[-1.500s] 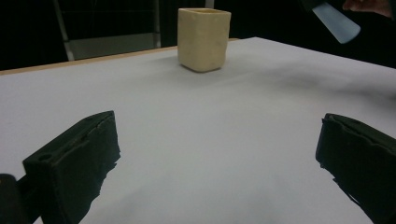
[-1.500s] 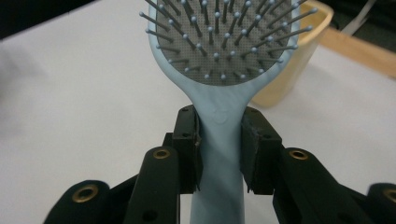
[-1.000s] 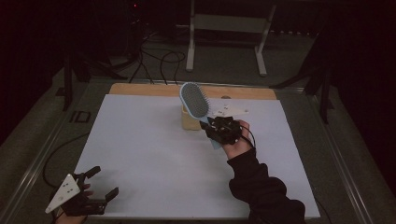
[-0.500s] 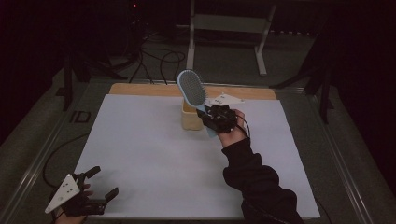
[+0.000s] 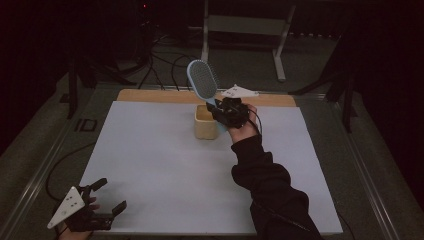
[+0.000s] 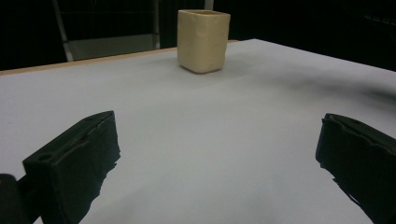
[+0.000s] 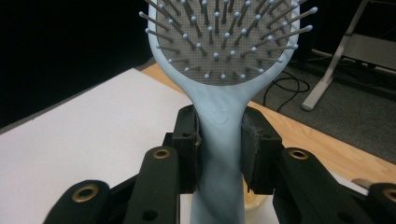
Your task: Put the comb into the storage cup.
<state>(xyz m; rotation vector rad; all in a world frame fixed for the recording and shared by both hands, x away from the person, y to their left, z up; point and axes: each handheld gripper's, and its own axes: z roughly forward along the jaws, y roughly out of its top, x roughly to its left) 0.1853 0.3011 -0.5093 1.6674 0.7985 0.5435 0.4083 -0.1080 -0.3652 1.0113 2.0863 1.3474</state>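
- A white sheet-covered worktop (image 5: 165, 165) carries everything; a strip of bare wood shows along its far edge, and a dark metal frame runs outside its left and right edges.
- The left half of the worktop, its middle and the near right area are open surface with nothing standing on them.
- A cream, square-sided cup with rounded corners (image 5: 205, 122) stands upright near the middle of the far edge, just inside the wooden strip. In the left gripper view the cream cup (image 6: 203, 40) stands well beyond the jaws, with bare worktop between.
- Whether anything lies inside the cup cannot be told; in the right gripper view its rim shows only as a pale sliver under the brush handle.
- A pale blue plastic paddle hairbrush with ball-tipped bristles (image 5: 202, 80) is held up in the air, head uppermost and tilted toward the far left, its handle running down just beside the cup's right rim. Whether the handle end sits inside the cup cannot be told.
- The right gripper (image 5: 226, 113) is clamped on the hairbrush (image 7: 220, 116): its two black pads press the handle from both sides just below the head. The person's right hand (image 5: 242, 126) and dark sleeve reach to it from the near right.
- The left gripper (image 5: 102, 200) sits at the near left corner of the worktop, its jaws spread wide apart and holding nothing.
- Beyond the far edge, the floor holds black cables and a grey metal stand.
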